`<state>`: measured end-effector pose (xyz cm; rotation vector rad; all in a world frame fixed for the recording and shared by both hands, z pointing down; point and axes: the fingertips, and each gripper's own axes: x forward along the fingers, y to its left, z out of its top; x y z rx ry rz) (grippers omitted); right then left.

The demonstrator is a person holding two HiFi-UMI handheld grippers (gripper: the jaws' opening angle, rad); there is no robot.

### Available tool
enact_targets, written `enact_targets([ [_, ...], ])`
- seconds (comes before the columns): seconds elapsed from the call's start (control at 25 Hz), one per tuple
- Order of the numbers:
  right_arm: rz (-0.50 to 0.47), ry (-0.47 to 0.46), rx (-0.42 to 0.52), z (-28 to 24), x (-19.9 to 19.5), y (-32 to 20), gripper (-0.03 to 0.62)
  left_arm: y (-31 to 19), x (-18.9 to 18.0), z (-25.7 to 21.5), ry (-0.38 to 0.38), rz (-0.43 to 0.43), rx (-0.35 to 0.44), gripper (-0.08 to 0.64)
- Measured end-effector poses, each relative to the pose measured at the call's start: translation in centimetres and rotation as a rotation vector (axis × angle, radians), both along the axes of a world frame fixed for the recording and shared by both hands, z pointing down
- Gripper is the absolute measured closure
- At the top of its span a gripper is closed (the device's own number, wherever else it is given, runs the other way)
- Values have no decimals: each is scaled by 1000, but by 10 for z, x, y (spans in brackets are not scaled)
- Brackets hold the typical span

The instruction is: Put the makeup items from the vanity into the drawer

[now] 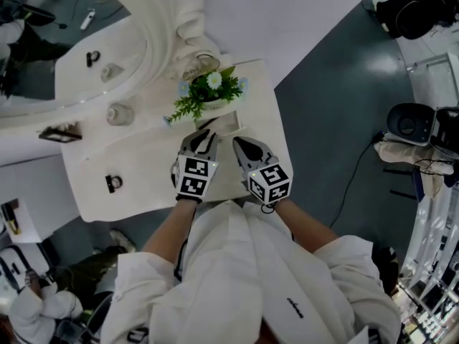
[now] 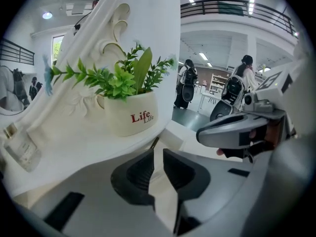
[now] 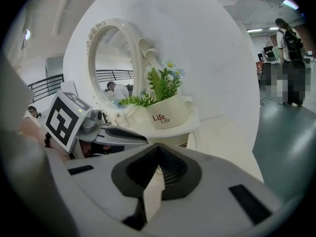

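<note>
Both grippers hover side by side over the white vanity, in front of the plant pot. My left gripper has its jaws a narrow gap apart with nothing pressed between the pads. Just past its tips a thin dark stick lies by the edge of a small open white drawer. My right gripper is shut, and nothing shows between its jaws. On the vanity's left stand a glass bottle, a small black item and a dark tray.
An oval mirror in a carved white frame backs the vanity. The pot marked "Life" stands close ahead of both grippers. Grey floor lies to the right, with chairs and cables further off. People stand far back in the room.
</note>
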<state>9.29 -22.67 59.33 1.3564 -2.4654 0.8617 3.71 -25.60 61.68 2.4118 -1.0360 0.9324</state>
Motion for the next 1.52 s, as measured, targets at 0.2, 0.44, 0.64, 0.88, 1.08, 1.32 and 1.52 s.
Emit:
enact_targets([
  [0.2, 7, 1, 14, -8, -1, 7, 575, 3, -8, -16, 11, -29, 68, 526],
  [0.44, 5, 0, 40, -22, -5, 17, 575, 11, -21, -39, 63, -75, 131, 534],
  [0.64, 27, -7, 63, -39, -1, 25, 575, 21, -43, -67, 120, -137, 198, 534],
  [0.88, 57, -3, 110, -62, 7, 32, 575, 29, -95, -119, 214, -241, 344, 534],
  [1.08, 97, -10, 161, -90, 19, 36, 575, 38, -142, -166, 271, -336, 488, 534],
  [1.32, 129, -9, 239, -126, 35, 38, 575, 52, -188, -207, 300, -430, 628, 534],
  [1.52, 163, -9, 302, -154, 50, 39, 575, 65, -216, -230, 306, -464, 712, 534],
])
